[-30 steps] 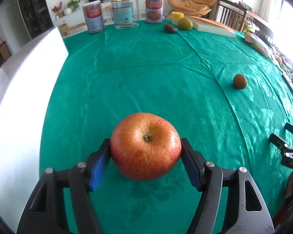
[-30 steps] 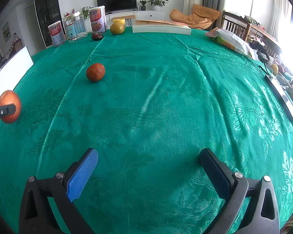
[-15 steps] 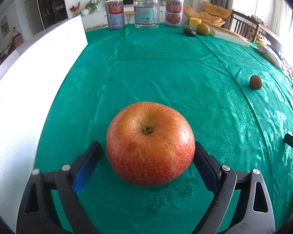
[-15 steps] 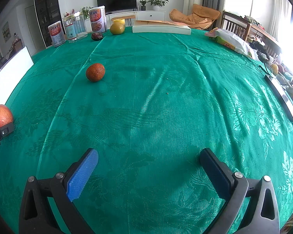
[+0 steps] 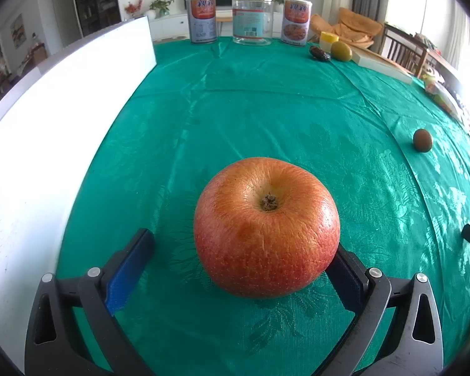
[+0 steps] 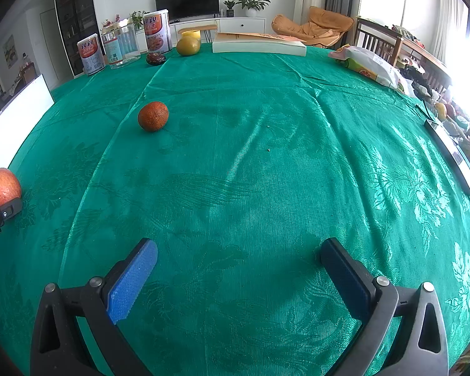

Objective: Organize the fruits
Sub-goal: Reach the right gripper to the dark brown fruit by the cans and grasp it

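On my left wrist view a white board runs along the left edge of the desk, which wears a green cloth. My left gripper has just been opening; its jaws now stand wide apart around the apple. The left blue pad is clear of the fruit with cloth showing between them. The right pad sits right against the apple's lower side, and I cannot tell whether it touches. The apple rests on the cloth, stem end up and tilted toward the camera. Across the far edge I see a can, a clear jar and a second can, then a dark fruit, a yellow cup and a green fruit close together. A small brown fruit lies alone well to the right.

On my right wrist view the apple shows at the far left edge, just behind the left gripper's black tip. The brown fruit sits apart on open cloth, up left of centre. A thick book lies at the far edge, and a snack bag lies to its right. My right gripper hangs over bare cloth, jaws spread wide with nothing between them.
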`<state>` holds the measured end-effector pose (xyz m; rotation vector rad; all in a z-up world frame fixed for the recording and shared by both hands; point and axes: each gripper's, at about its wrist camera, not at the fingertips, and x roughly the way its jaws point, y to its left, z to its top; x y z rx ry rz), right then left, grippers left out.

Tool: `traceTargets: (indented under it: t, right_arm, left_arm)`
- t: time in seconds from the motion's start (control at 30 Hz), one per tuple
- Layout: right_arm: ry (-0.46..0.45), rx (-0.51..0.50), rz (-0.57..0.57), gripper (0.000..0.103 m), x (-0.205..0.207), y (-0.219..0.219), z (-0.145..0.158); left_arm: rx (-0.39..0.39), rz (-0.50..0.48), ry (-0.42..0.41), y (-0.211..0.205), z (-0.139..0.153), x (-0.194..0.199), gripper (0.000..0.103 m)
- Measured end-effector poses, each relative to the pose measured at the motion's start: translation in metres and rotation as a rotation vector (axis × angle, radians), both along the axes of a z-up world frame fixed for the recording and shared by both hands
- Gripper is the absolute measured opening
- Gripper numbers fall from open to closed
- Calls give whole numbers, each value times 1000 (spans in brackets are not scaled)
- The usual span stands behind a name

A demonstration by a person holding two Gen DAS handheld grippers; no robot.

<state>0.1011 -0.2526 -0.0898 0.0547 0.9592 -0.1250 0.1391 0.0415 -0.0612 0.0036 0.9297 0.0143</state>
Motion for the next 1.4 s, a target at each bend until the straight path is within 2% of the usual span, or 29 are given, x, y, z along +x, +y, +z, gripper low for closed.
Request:
traceTargets:
  t: [0.77, 1.03, 1.1, 1.17, 1.23, 1.33, 1.4]
  right_arm:
    - [4, 0, 3, 103, -1, 0, 0]
    - [96, 17, 121, 103, 11, -7, 2]
    - [103, 57, 125, 103, 14, -11, 4]
    - [101, 132, 137, 103, 25, -17, 10]
    - [90, 157, 140, 103, 44, -21, 22]
    - [42, 176, 155, 103, 92, -19, 49]
    - [18, 233, 164, 103, 133, -11, 66]
  left_arm:
    - [-1, 1, 0, 0, 0, 0, 103]
    - [-6, 1, 0, 1, 0, 0, 102]
    - [-6, 1, 0, 1, 0, 0, 102]
    - [-6, 1, 0, 1, 0, 0, 102]
    - [-6, 1, 0, 1, 0, 0, 102]
    - [-6, 1, 0, 1, 0, 0, 102]
    - [-6, 1, 0, 1, 0, 0, 102]
